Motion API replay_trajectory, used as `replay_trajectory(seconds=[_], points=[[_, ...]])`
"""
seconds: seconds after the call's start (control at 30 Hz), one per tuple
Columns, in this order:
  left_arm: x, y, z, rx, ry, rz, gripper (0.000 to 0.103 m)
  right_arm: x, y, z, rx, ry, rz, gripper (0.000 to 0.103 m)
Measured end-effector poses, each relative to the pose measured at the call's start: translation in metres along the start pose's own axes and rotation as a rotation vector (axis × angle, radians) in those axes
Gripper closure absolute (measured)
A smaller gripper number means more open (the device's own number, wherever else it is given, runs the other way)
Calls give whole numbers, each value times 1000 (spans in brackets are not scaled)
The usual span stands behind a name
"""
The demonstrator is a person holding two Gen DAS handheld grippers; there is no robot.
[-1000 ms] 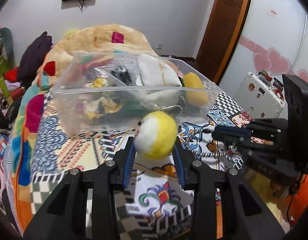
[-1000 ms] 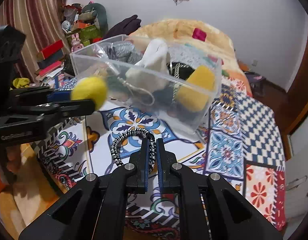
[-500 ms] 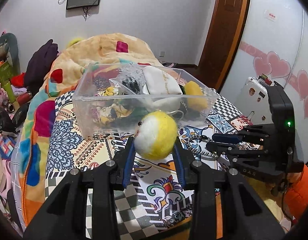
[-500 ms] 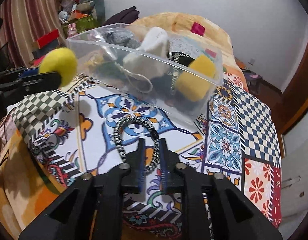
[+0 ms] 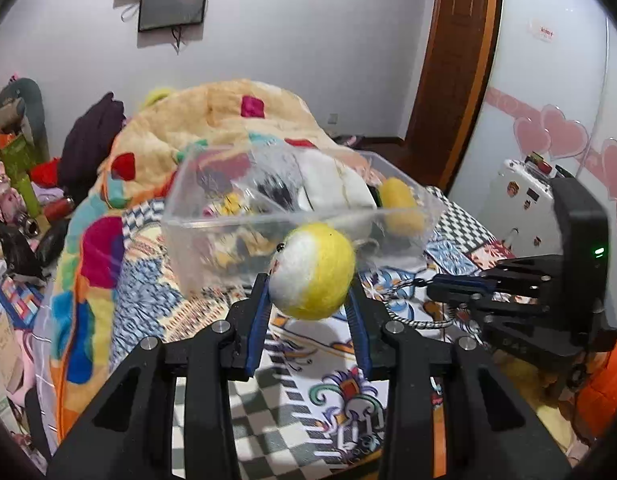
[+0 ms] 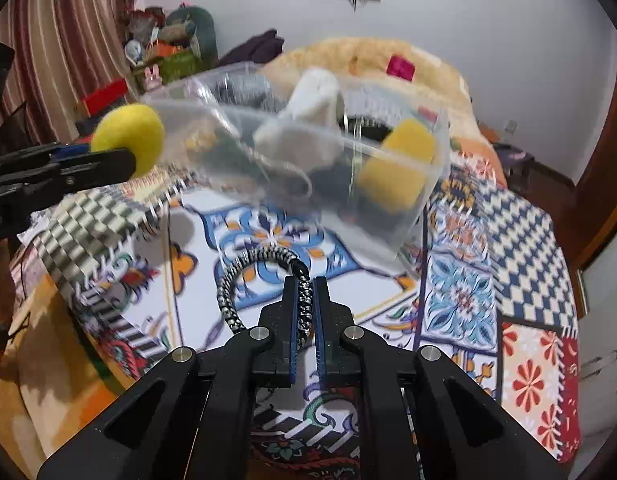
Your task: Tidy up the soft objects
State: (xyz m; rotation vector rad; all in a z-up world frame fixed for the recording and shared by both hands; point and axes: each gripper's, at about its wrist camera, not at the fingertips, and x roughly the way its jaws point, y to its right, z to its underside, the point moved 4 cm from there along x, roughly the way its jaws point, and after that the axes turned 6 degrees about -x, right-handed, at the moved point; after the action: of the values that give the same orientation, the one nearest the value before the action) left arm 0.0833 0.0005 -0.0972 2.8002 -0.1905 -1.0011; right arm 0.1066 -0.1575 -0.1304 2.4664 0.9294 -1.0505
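My left gripper (image 5: 308, 296) is shut on a yellow and white felt ball (image 5: 313, 271), held above the patterned bedspread just in front of a clear plastic bin (image 5: 196, 248). The ball also shows in the right wrist view (image 6: 128, 142). My right gripper (image 6: 304, 300) is shut on a black and white braided cord loop (image 6: 232, 284), off the bedspread. The bin (image 6: 400, 224) holds a white plush (image 6: 308, 104), a yellow soft piece (image 6: 400, 164) and several other soft items.
A rumpled orange quilt (image 5: 228, 116) lies behind the bin. Cluttered toys and boxes (image 6: 164, 56) stand at the bed's left side. A white case (image 5: 524, 204) and a door (image 5: 456, 60) are on the right. The bedspread (image 6: 508, 248) drops off at its near edge.
Both grippers have pulled back and risen from the bin. The right gripper has lifted the cord loop off the bedspread. The ball stays gripped in the left gripper.
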Motion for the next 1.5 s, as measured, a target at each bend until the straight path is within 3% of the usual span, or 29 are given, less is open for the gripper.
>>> replay_trajectory(seconds=[0.27, 0.47, 0.67, 0.8, 0.9, 0.97, 1.0, 1.1, 1.13, 1.5], points=[[-6, -21, -28, -33, 69, -36, 67, -41, 8, -42, 13, 172, 36, 97], [9, -42, -56, -66, 93, -72, 67, -38, 22, -77, 61, 247, 71, 97], [38, -51, -70, -70, 69, -93, 67, -9, 42, -88, 117, 219, 112, 97], [61, -54, -69, -90, 12, -82, 66, 11, 50, -85, 144, 167, 117, 97], [66, -51, -66, -88, 1, -79, 59, 20, 48, -79, 119, 126, 148, 96], [65, -49, -64, -83, 10, -85, 47, 22, 44, -78, 98, 108, 152, 93], [63, -48, -63, -80, 20, -89, 41, 22, 44, -78, 92, 105, 153, 87], [55, -42, -63, -68, 35, -86, 40, 13, 43, -79, 82, 129, 172, 60], [52, -41, -63, -65, 40, -85, 40, 8, 42, -80, 78, 143, 177, 58], [-19, -16, -78, -31, 212, -42, 38, -57, 24, -100, 61, 300, 95, 58]])
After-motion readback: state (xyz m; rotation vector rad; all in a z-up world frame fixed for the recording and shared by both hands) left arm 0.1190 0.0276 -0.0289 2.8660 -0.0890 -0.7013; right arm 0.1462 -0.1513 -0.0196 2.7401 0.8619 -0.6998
